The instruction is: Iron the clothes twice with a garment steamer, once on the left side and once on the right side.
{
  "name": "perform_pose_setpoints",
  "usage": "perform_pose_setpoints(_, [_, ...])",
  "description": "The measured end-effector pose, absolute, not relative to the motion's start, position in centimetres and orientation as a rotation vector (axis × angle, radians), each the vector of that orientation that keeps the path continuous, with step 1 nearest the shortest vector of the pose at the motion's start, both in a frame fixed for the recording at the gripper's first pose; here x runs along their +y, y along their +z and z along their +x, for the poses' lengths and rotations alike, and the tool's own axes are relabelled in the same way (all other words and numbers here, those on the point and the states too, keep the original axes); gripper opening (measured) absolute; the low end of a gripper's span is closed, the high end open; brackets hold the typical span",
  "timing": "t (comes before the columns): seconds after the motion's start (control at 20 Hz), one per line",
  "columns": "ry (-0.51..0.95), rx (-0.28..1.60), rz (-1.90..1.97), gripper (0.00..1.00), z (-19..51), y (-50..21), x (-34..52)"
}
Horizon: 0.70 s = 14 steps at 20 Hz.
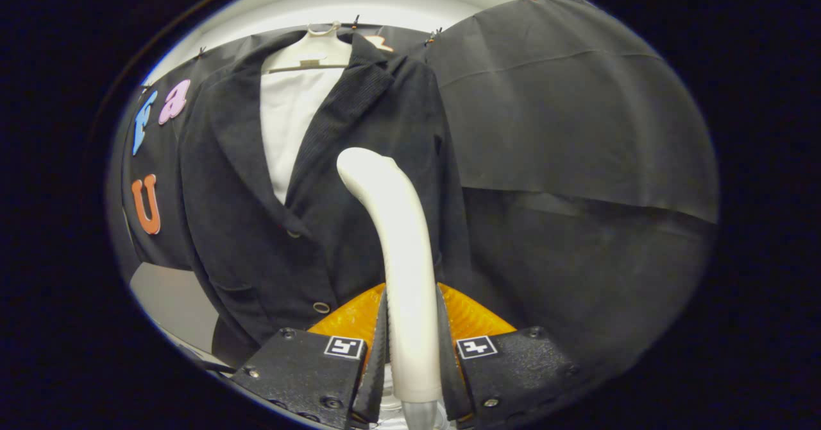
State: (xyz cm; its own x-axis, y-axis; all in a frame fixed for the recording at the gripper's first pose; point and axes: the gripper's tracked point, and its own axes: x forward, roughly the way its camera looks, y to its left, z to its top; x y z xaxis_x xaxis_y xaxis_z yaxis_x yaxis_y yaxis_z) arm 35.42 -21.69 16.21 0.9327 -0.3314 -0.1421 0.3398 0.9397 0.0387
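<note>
A dark corduroy jacket (pixel 359 160) hangs on a white hanger (pixel 314 48) against the booth wall, with a white lining (pixel 288 122) showing at the open collar. My gripper (pixel 410 327) is shut on the white handle of the garment steamer (pixel 397 237), which rises between the fingers. The steamer's head curves forward and sits over the jacket's right front panel, about chest height. Whether the head touches the cloth I cannot tell. Two buttons (pixel 321 307) show low on the jacket, left of the steamer.
Black cloth (pixel 564 128) covers the booth wall to the right of the jacket. A pale surface (pixel 173 301) lies low at the left, under the jacket's hem.
</note>
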Motion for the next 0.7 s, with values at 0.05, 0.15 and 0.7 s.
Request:
perform_pose_setpoints(0.05, [-0.343, 0.152, 0.07, 0.39, 35.3, 15.3, -21.5])
perform_pose_setpoints(0.15, [-0.344, 0.183, 0.072, 0.39, 35.1, 13.8, -21.2])
perform_pose_setpoints(0.7, [-0.348, 0.313, 0.06, 0.39, 34.9, 7.2, -20.7])
